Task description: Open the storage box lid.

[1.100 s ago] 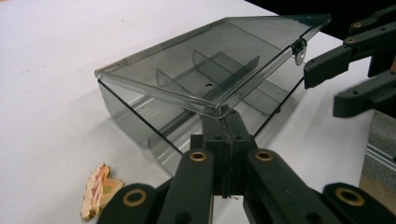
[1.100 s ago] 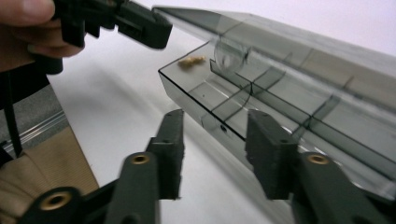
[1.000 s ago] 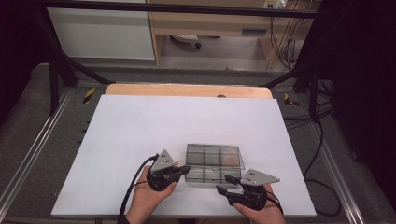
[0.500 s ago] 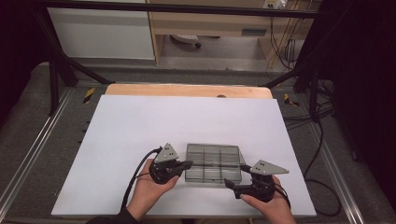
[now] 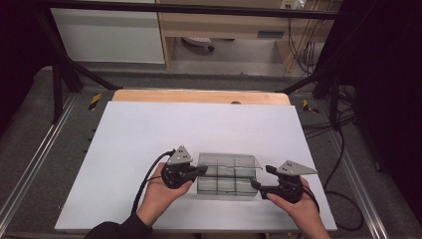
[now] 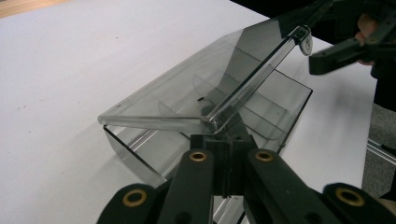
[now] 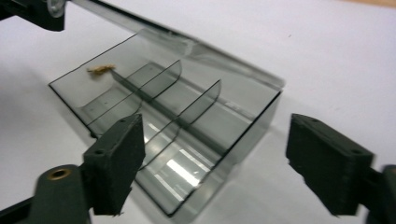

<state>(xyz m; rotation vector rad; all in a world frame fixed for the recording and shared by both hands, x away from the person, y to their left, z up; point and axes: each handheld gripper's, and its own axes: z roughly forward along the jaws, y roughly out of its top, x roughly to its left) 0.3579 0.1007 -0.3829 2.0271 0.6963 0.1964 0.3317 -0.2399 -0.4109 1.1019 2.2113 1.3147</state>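
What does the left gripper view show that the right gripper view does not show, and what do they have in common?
Left gripper view: the left gripper shut on the front edge of the clear lid, holding it raised at a slant. Right gripper view: the right gripper with open jaws on either side of the box's near end, plus a small tan scrap in a far compartment. Both: the clear divided box on the white table.

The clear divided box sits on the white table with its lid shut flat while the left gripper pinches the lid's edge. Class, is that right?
Not quite: the lid is raised at a slant, not flat, as the left gripper view shows. The left gripper does pinch its edge, and the box sits on the white table.
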